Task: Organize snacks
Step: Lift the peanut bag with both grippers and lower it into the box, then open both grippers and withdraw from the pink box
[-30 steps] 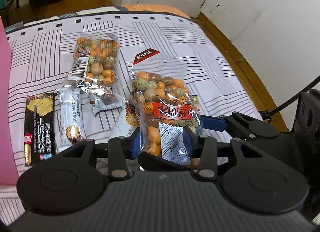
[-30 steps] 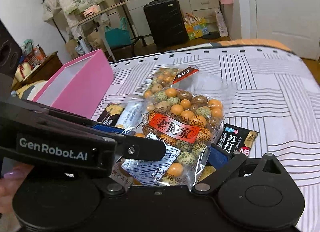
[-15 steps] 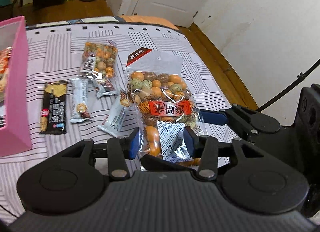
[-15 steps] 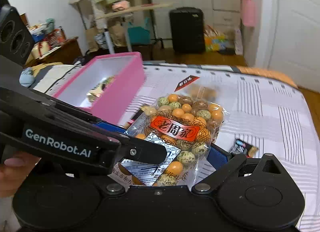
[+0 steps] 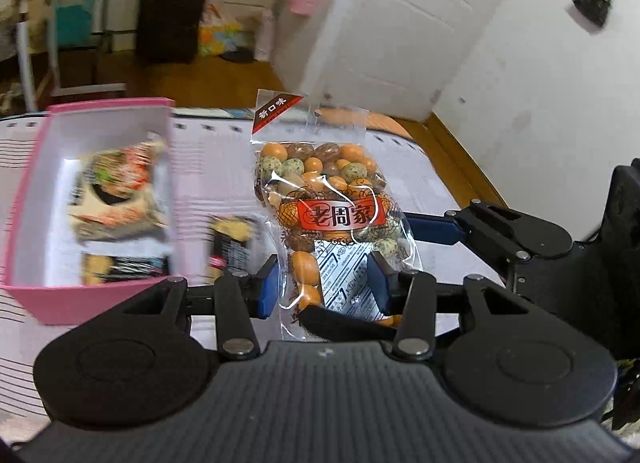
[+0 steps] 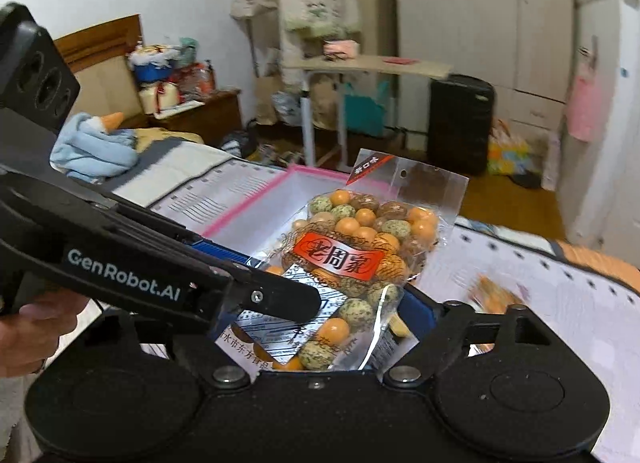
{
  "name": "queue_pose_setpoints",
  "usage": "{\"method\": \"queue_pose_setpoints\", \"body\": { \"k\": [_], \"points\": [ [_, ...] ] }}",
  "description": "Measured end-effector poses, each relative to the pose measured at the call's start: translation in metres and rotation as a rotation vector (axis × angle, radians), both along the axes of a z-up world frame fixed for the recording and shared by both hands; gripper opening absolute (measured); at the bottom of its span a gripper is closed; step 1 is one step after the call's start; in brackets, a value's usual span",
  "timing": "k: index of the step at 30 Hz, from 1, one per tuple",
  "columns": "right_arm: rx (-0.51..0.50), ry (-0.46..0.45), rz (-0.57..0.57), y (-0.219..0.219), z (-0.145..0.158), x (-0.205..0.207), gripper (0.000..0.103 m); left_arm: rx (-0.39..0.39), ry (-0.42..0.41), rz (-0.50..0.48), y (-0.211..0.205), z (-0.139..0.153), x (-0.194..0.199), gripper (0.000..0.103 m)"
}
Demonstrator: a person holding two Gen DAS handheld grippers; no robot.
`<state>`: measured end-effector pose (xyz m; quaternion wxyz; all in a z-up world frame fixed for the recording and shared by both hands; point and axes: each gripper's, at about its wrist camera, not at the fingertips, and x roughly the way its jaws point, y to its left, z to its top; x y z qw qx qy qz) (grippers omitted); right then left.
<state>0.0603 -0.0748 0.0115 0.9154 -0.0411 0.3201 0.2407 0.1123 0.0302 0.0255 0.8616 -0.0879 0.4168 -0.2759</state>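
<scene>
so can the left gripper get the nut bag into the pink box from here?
Probably yes. The left gripper is shut on the nut bag, held above the bedspread, and the pink box sits open-topped just to its left. Nothing stands between them, though packets already lie inside.

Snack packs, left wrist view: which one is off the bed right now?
The clear nut bag with the red label, gripped by both grippers. The other packs lie in the pink box or on the bed.

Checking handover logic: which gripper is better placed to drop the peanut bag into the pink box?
Left. The left gripper clamps the peanut bag, and the open pink box sits just to its left. The right gripper is on the bag's far side; its grip is partly hidden.
</scene>
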Motion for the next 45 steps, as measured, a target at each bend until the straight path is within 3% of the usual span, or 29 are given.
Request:
{"method": "queue_pose_setpoints", "body": {
  "k": [7,14,22,28,30,33,35,40,45],
  "points": [
    [0.039,0.01,0.082,0.046,-0.018,0.059,0.083,0.039,-0.029,0.117,0.057,-0.01,0.04,0.043],
    [0.097,0.04,0.11,0.087,-0.061,0.111,0.083,0.116,0.006,0.21,0.096,-0.043,0.095,0.043],
    [0.191,0.172,0.094,0.115,-0.107,0.15,0.083,0.19,0.081,0.251,0.131,-0.079,0.136,0.043],
    [0.165,0.245,0.072,0.14,-0.127,0.158,0.086,0.264,0.124,0.309,0.136,-0.1,0.145,0.043],
    [0.148,0.291,0.072,0.143,-0.131,0.161,0.085,0.297,0.127,0.327,0.136,-0.107,0.148,0.048],
    [0.128,0.254,0.053,0.131,-0.119,0.148,0.088,0.383,0.03,0.343,0.126,-0.101,0.14,0.056],
    [0.113,0.209,0.062,0.118,-0.103,0.136,0.089,0.4,-0.021,0.351,0.124,-0.091,0.13,0.058],
    [0.076,0.147,0.058,0.067,-0.053,0.098,0.089,0.298,-0.033,0.29,0.119,-0.059,0.106,0.058],
    [0.043,0.115,-0.005,0.017,-0.016,0.075,0.089,0.266,-0.063,0.238,0.099,-0.026,0.08,0.056]
  ]
}}
